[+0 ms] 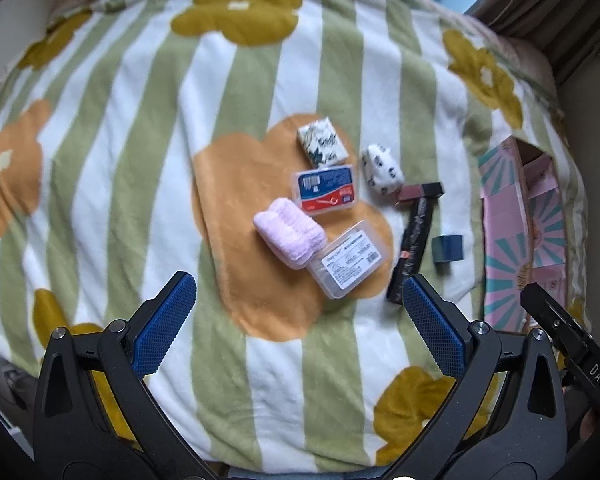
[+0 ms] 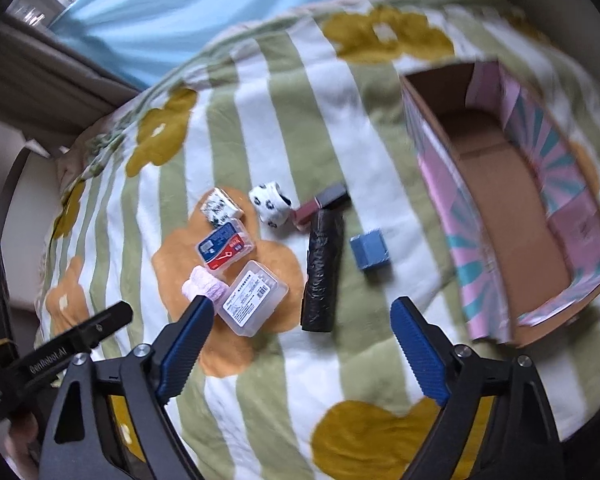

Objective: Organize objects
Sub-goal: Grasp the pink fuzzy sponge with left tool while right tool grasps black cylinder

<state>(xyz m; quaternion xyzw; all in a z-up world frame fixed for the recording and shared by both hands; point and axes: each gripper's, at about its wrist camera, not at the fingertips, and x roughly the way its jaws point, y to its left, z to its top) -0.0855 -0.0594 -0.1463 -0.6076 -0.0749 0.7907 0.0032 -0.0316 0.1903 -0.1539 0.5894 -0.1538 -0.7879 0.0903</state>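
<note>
Blue-padded left gripper (image 1: 298, 324) and right gripper (image 2: 302, 346) both hang spread wide and empty above the green-striped flowered blanket (image 1: 112, 128). Near its middle lie a pink rolled cloth (image 1: 289, 237), two clear plastic cases (image 1: 350, 258), a black rolled bag (image 2: 322, 276) and a small blue block (image 2: 369, 250); the open pink cardboard box (image 2: 496, 184) sits far right

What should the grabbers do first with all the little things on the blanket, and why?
Probably lower the right gripper onto the black roll and close on it. Both grippers' jaws are open and hold nothing, the cardboard box sits empty to the right, and the roll lies almost straight ahead of the right gripper, between its jaws in its wrist view. The small blue box would be a fair alternative.
</note>
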